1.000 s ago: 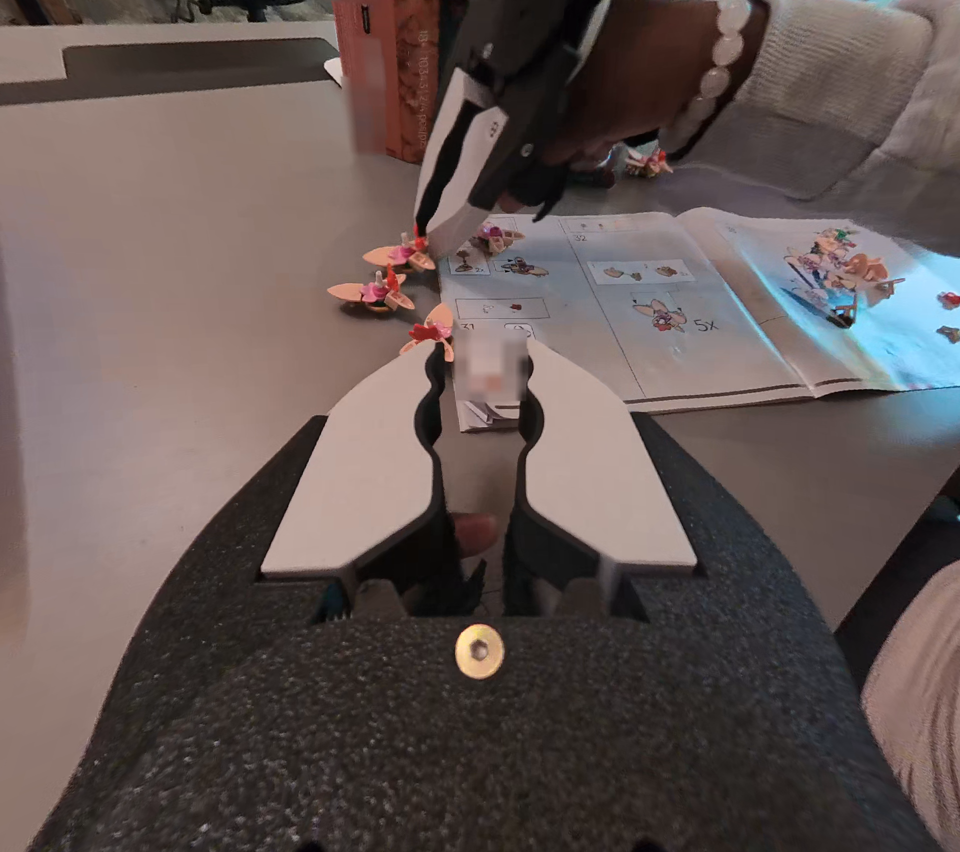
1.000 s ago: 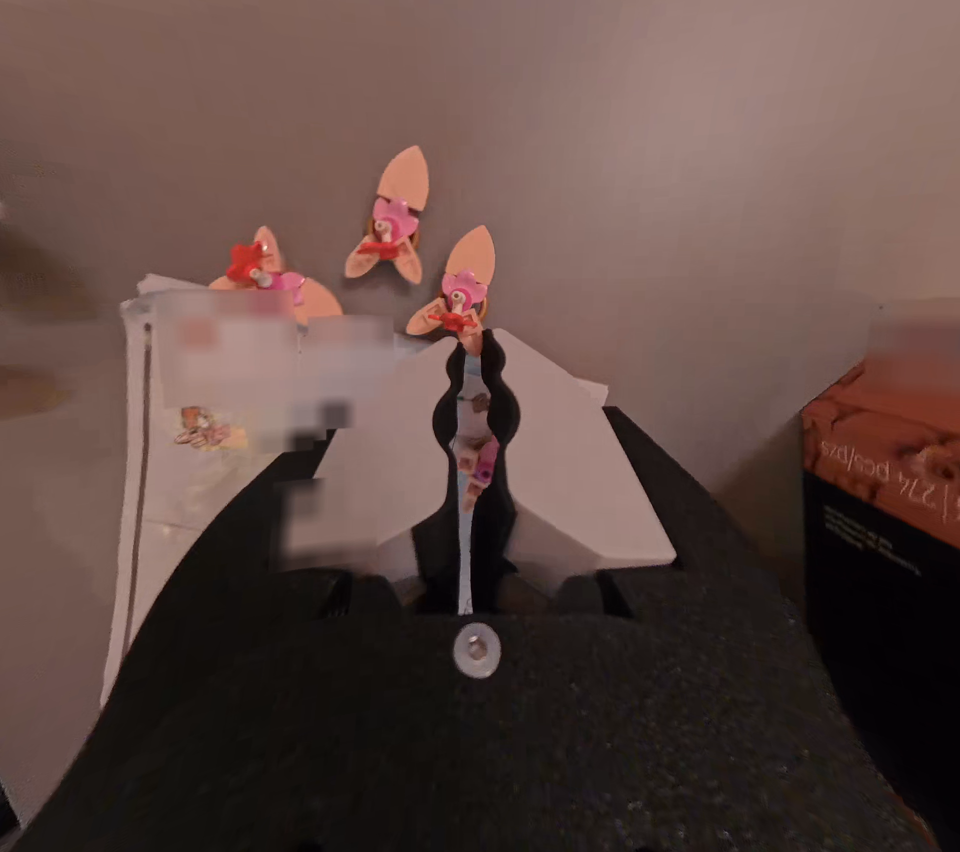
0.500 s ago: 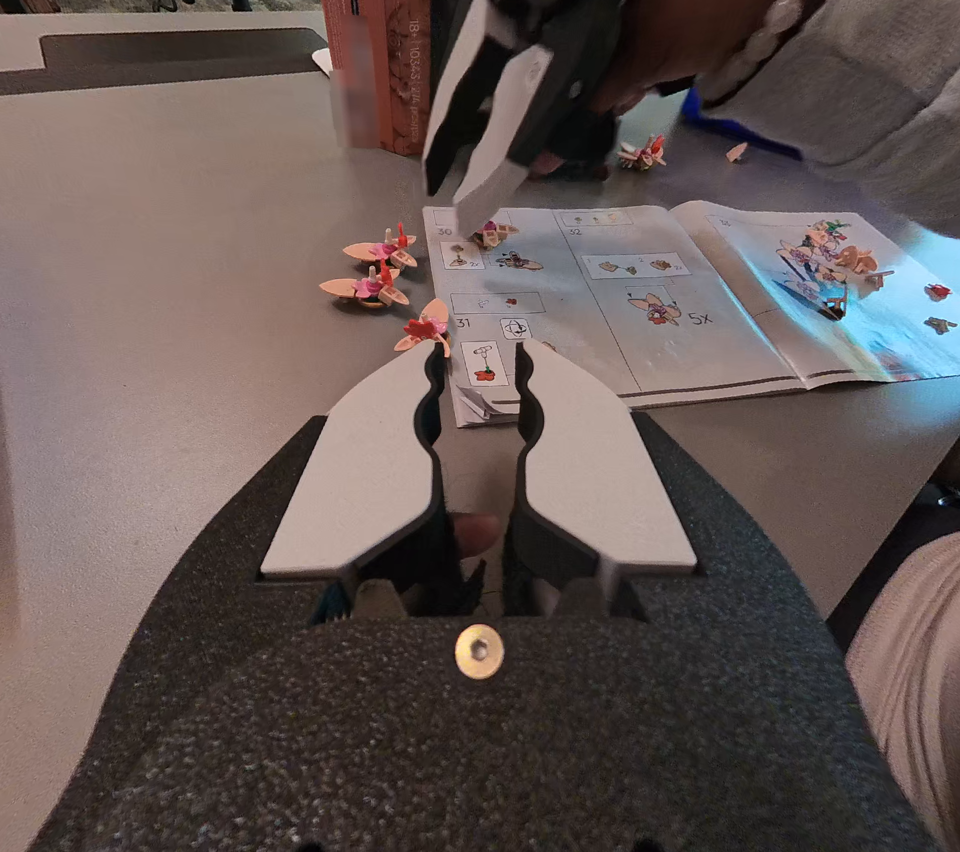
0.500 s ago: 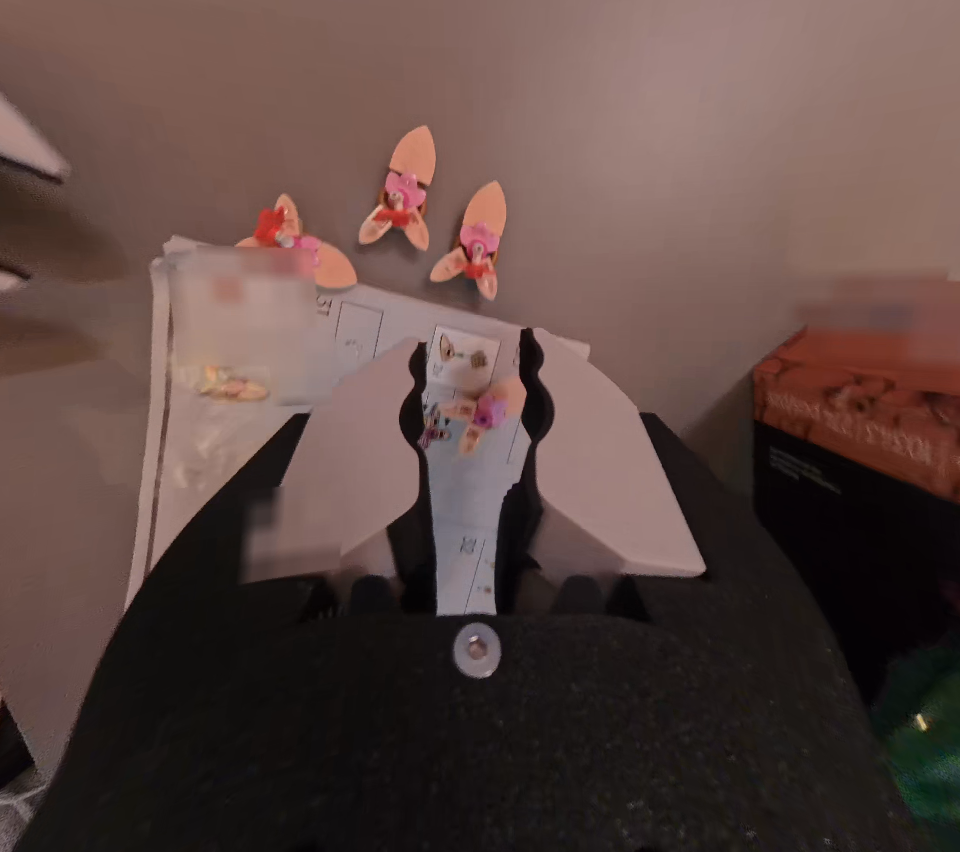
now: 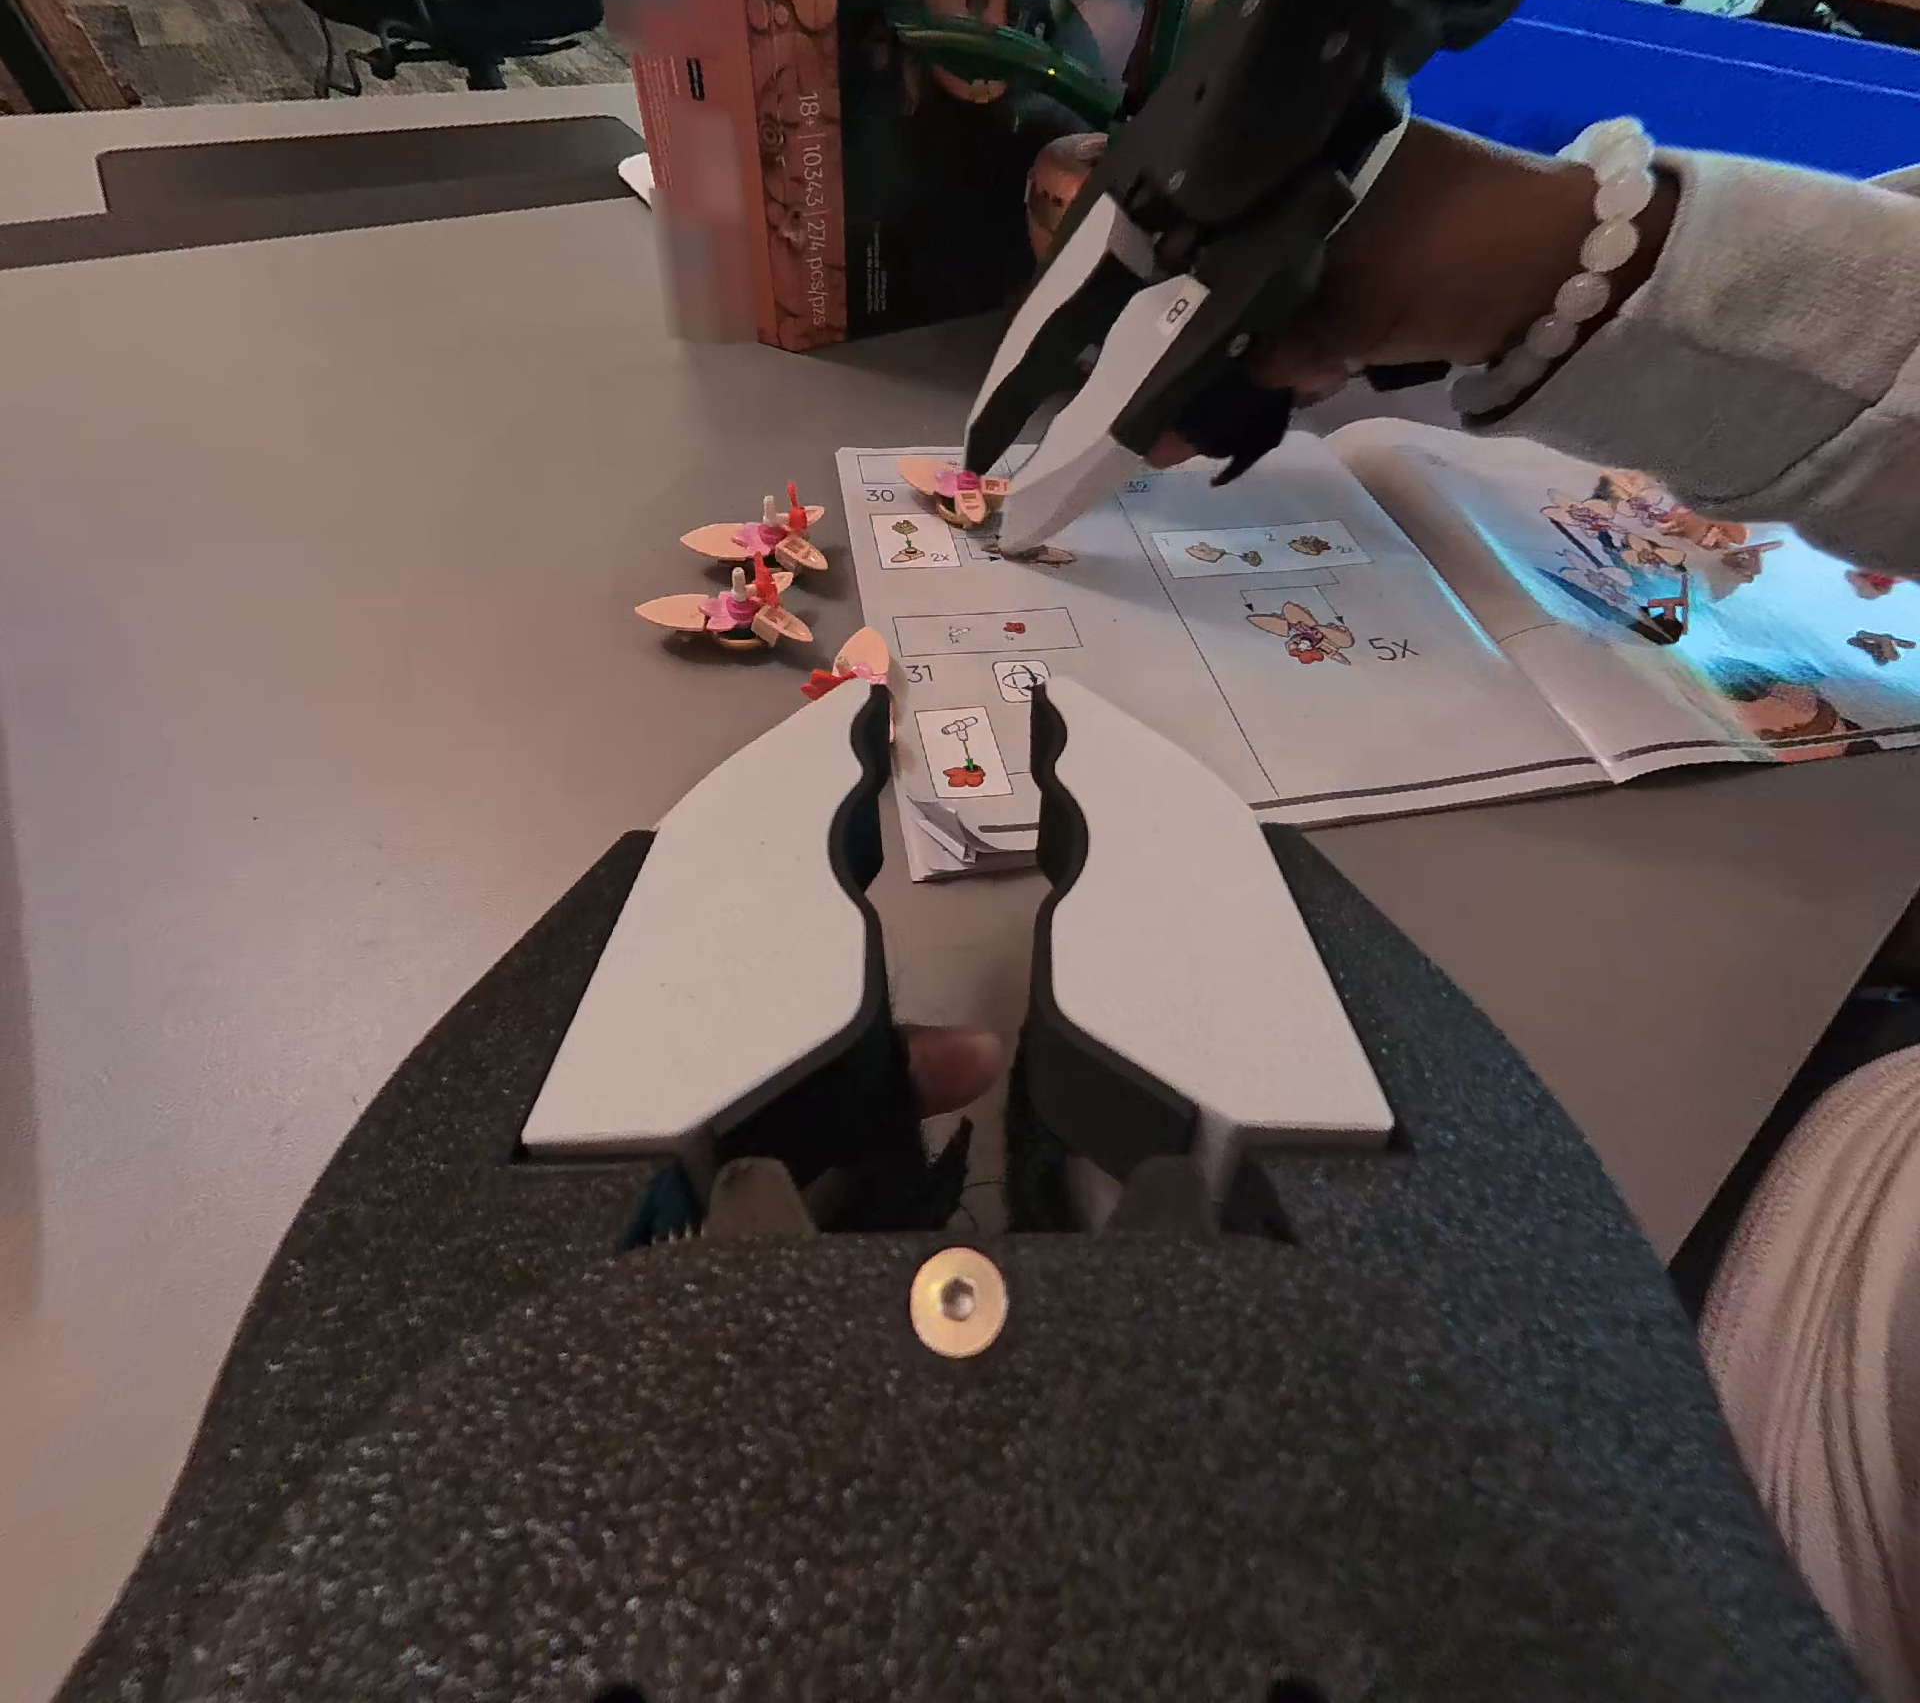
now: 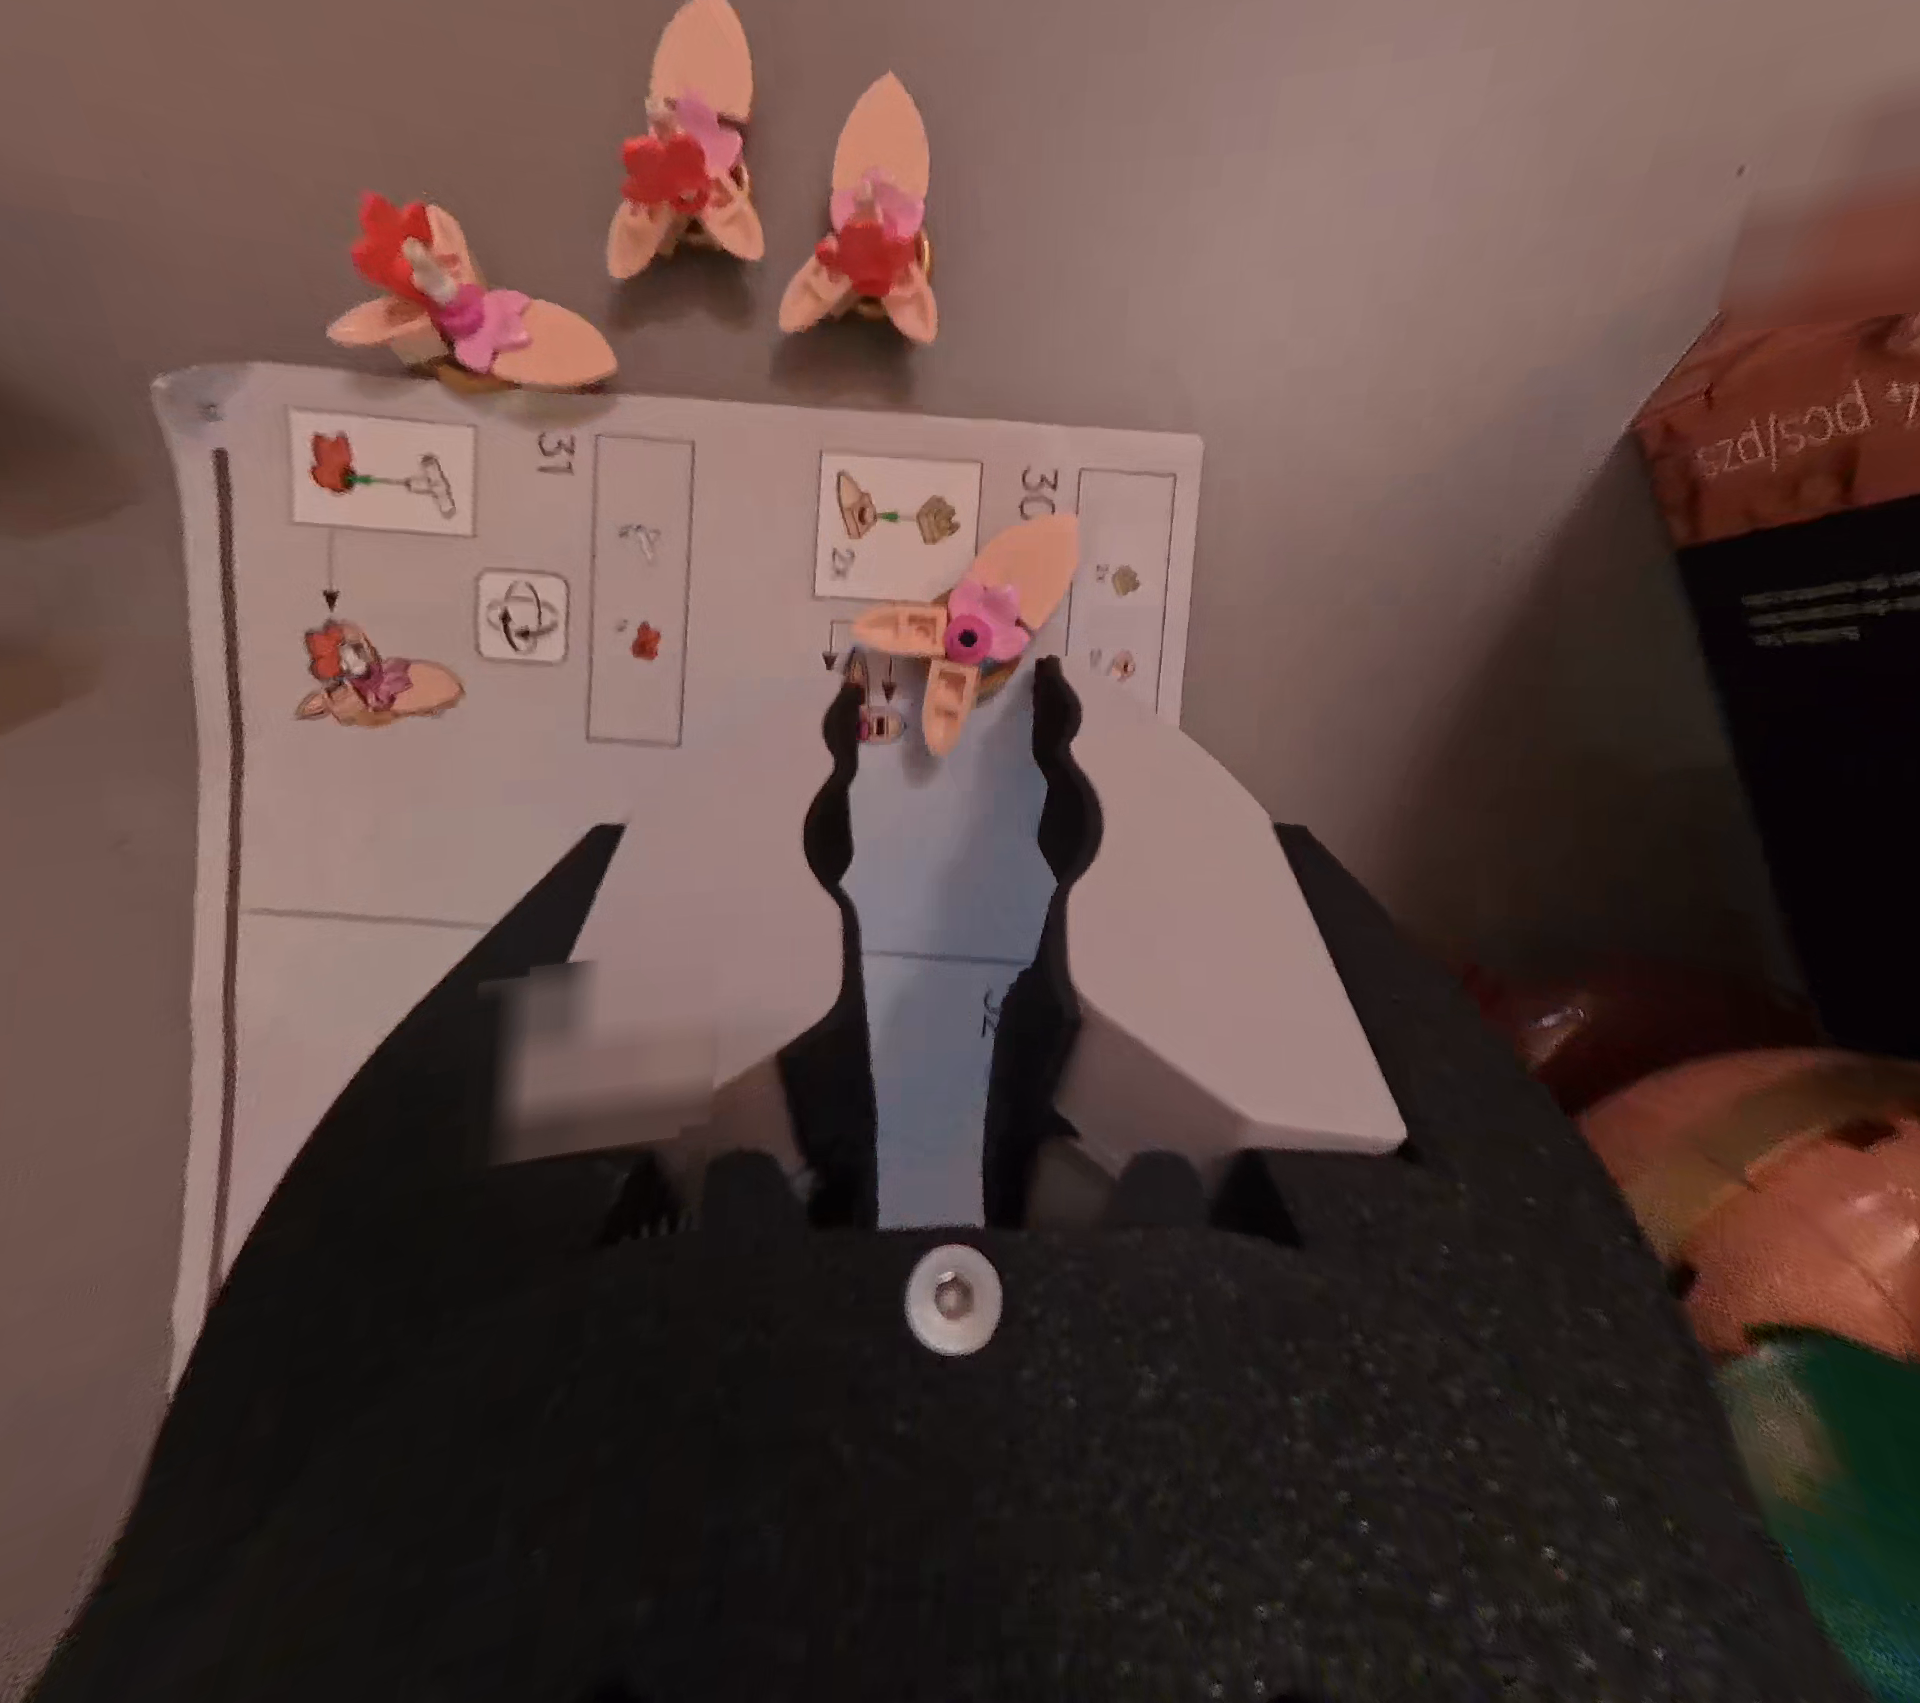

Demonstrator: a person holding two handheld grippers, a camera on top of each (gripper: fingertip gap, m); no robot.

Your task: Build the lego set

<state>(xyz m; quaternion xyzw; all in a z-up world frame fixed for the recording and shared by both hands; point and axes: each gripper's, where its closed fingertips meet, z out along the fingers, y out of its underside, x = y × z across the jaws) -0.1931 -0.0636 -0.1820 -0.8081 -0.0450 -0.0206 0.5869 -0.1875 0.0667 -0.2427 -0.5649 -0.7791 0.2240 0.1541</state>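
Observation:
Three finished pink-and-red lego flowers lie on the grey table left of the open instruction booklet (image 5: 1351,666) (image 6: 416,822): two side by side (image 5: 758,536) (image 5: 727,614) and one (image 5: 852,666) at my left gripper's tip. They show in the right wrist view too (image 6: 686,157) (image 6: 868,230) (image 6: 468,303). A fourth flower (image 5: 951,490) (image 6: 966,625), with no red piece, lies on the booklet's corner. My right gripper (image 6: 945,687) (image 5: 1000,500) is open, its tips low at either side of this flower. My left gripper (image 5: 956,697) is open and empty above the booklet's near corner.
The upright lego box (image 5: 790,95) (image 6: 1818,593) stands behind the flowers. A round brown and green model (image 6: 1787,1238) sits next to it. A person's sleeved arm (image 5: 1787,365) reaches over the booklet. The table's near edge runs at the right. There is about 15 centimetres between the tips of the two grippers.
My right gripper opened and drew back from the flowers on the table, then came down around the flower on the booklet. My left gripper has hardly moved.

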